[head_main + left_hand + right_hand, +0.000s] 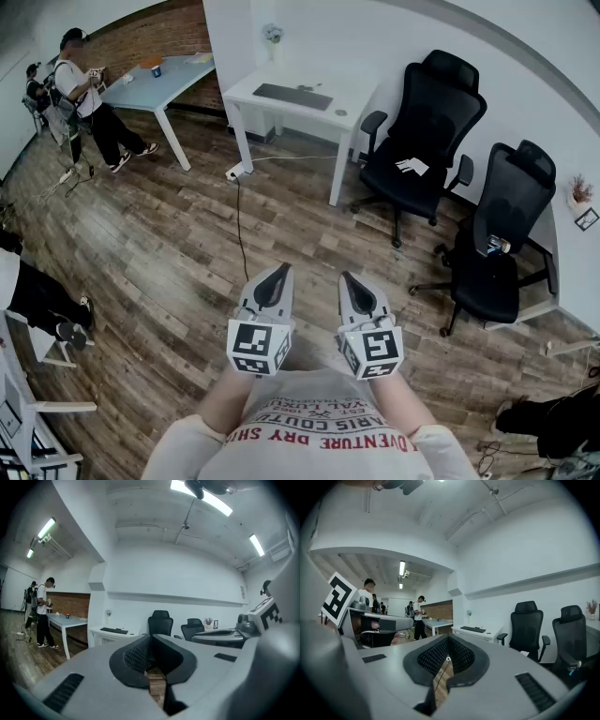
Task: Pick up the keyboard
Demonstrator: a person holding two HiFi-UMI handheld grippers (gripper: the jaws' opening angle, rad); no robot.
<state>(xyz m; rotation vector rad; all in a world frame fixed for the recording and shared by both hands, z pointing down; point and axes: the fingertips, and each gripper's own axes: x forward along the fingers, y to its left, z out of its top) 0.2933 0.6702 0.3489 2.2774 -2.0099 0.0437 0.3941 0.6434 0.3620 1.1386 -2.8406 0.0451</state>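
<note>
**Both grippers shut, keyboard far across the room**

Closest to me are my two grippers, side by side just in front of the person's shirt. The left gripper (277, 277) is closed, with its jaws pressed together and nothing between them. The right gripper (352, 284) is closed and empty too. I think they are shut and held level because there is nothing near enough to grab. Held like that, both gripper views look straight across the room at the desk.

Below them is only wooden floor (169, 244). A thin black cable (240, 225) runs across it to a power strip (234, 172) by the desk leg. I think I should step past that cable with care.

Farther on stands the white desk (356, 98). The keyboard (292, 96) lies flat on top of it, dark and long, with bare desk around it. It is well apart from both grippers, so I judge the pick has not begun. I would have to get close and open the jaws first.

Right of the desk are two black office chairs (427, 122). The nearer-to-desk one has a white paper (411, 166) on its seat.

Farthest away, to the left, is a pale blue table (159, 84) against a brick wall. A person (89, 103) stands beside it, busy with something else.
</note>
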